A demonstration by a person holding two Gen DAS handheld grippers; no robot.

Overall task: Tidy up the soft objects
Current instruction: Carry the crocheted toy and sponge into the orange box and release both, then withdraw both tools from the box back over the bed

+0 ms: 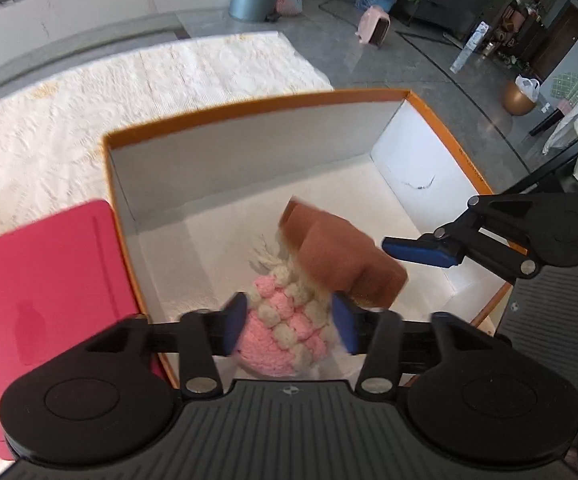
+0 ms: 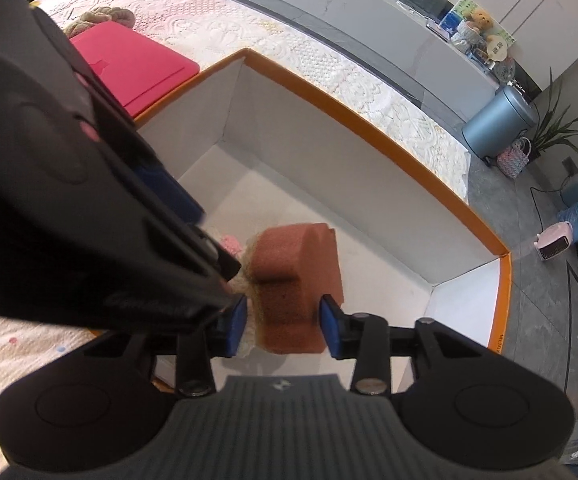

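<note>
Left wrist view shows an orange-rimmed box (image 1: pixel 257 106) on a white quilted mat (image 1: pixel 149 80), a red lid (image 1: pixel 49 272) beside its wall. Inside, a pink-and-cream crochet toy (image 1: pixel 285 328) sits between the left claw (image 1: pixel 289 326) pads, pinched. A brown sponge (image 1: pixel 341 256) overlaps it. Right wrist view: the right claw (image 2: pixel 285 326) brackets that sponge (image 2: pixel 297 280); contact unclear, the left claw's body crowding its left side.

Sitting in view are one orange-rimmed box (image 1: pixel 257 106), one brown sponge (image 1: pixel 341 256), one pink-and-cream crocheted toy (image 1: pixel 285 328), one red lid (image 1: pixel 49 280) and two grippers, the left gripper (image 1: pixel 289 324) and the right gripper (image 2: pixel 285 326).
</note>
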